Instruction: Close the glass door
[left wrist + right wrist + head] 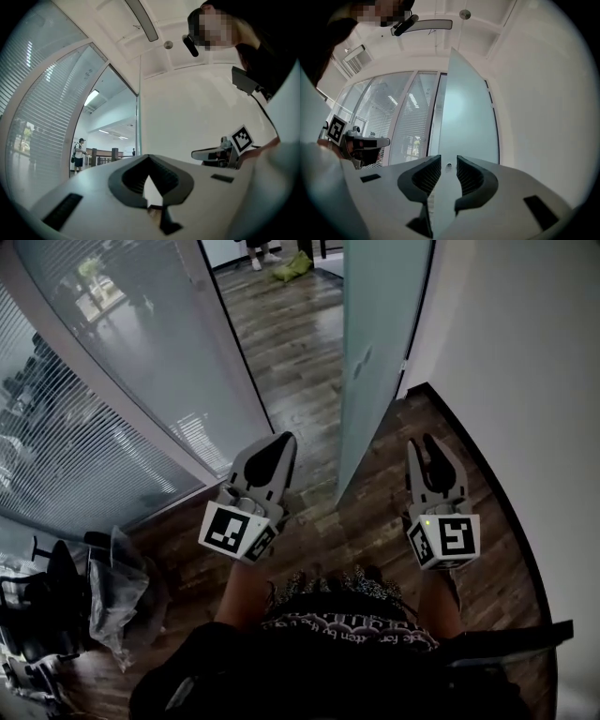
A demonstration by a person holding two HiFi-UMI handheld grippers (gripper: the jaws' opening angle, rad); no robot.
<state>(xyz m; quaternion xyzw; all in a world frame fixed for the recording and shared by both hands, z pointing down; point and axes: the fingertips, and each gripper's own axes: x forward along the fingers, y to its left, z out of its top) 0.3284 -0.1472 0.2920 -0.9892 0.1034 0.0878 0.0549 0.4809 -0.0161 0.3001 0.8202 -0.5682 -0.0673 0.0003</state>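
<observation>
1. A person (347,652) is standing on the dark wooden floor (309,343) just short of a doorway, holding both tongs out ahead at roughly level.
2. The glass door (384,334) is standing open. Its frosted leaf is angling away from the doorway toward the white wall (525,381) on the right, and its near edge is facing the person.
3. The left gripper (284,439) is pointing toward the open doorway, to the left of the door's edge and apart from it. Its jaws are meeting at the tips and are clamping nothing.
4. The right gripper (424,444) is hanging over the strip of floor between the door and the wall, touching neither. Its jaws are standing apart with nothing between the pads. In the right gripper view the door's edge is showing straight ahead through that gap, some way beyond the tips.
5. A glass partition (103,381) with slatted blinds behind it is running along the left side, and a crumpled clear plastic bag (127,592) is lying near its foot.
6. Far off through the doorway, in the left gripper view, a figure in a white shirt (79,152) is standing in a bright hall.
</observation>
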